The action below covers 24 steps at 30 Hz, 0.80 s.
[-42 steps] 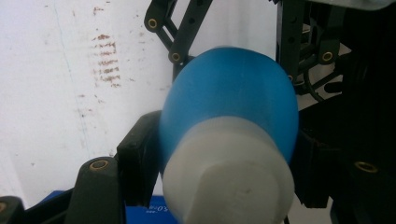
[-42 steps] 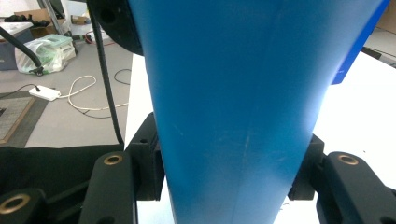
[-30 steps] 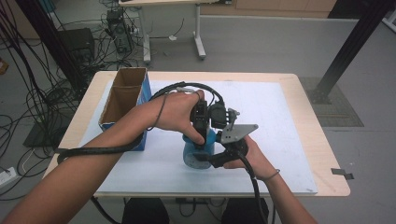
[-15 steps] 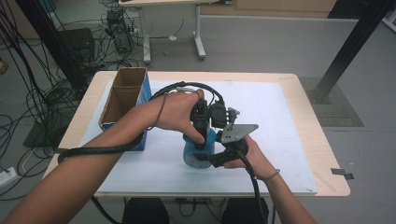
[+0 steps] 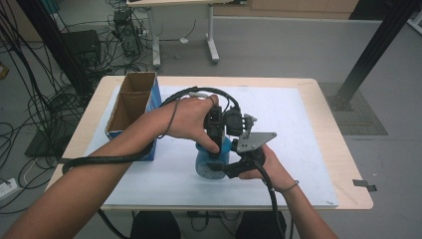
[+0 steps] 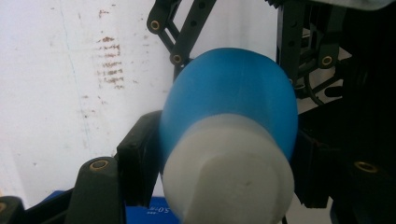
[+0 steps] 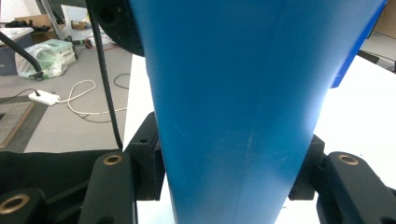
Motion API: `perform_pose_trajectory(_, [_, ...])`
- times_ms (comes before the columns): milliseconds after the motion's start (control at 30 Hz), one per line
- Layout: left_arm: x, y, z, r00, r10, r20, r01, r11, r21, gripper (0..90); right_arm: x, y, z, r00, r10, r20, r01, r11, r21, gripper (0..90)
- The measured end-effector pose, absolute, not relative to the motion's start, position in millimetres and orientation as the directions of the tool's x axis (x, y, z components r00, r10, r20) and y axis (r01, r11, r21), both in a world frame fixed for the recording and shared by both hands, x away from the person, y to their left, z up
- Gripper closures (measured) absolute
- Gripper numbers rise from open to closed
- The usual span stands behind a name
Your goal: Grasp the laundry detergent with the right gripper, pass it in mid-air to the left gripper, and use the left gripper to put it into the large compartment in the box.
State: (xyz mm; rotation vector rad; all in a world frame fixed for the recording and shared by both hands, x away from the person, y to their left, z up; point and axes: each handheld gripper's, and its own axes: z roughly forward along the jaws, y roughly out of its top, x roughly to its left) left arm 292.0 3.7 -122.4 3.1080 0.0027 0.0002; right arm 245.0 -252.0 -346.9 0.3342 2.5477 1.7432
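The blue bottle (image 5: 211, 162) stands on the table (image 5: 318, 149). The left gripper (image 5: 215, 149) is clamped on its top from above. The right gripper (image 5: 224, 169) is clamped on its body from the side.

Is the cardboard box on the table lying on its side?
No, the cardboard box stands upright at the table's left edge, its open top facing up.

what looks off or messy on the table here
Nothing is spilled or broken. The white mat carries brownish scuff marks beside the blue bottle, seen in the left gripper view. Both tongs, left and right, clamp that bottle; its white cap is on.
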Motion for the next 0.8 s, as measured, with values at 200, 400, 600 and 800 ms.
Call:
perform_pose_trajectory(200, [291.9,3.5,-120.0,1.0,0.007,0.002,0.007,-0.999,0.035,36.7,245.6,-254.2,-348.3,-0.976,0.196,0.093,0.156,0.335,0.929,42.6])
perform_pose_trajectory(400, [292.5,2.9,-118.9,1.0,0.012,0.0,0.012,-0.999,0.032,36.8,245.3,-254.8,-350.3,-0.976,0.196,0.098,0.158,0.323,0.933,41.9])
perform_pose_trajectory(600, [293.0,3.4,-118.1,1.0,0.016,0.002,0.016,-0.999,0.03,37.0,243.9,-258.1,-354.1,-0.972,0.206,0.108,0.166,0.285,0.944,37.8])
perform_pose_trajectory(800, [294.7,4.3,-119.1,1.0,0.024,0.0,0.024,-0.999,0.033,37.1,243.1,-261.1,-354.6,-0.965,0.228,0.132,0.195,0.279,0.94,26.0])
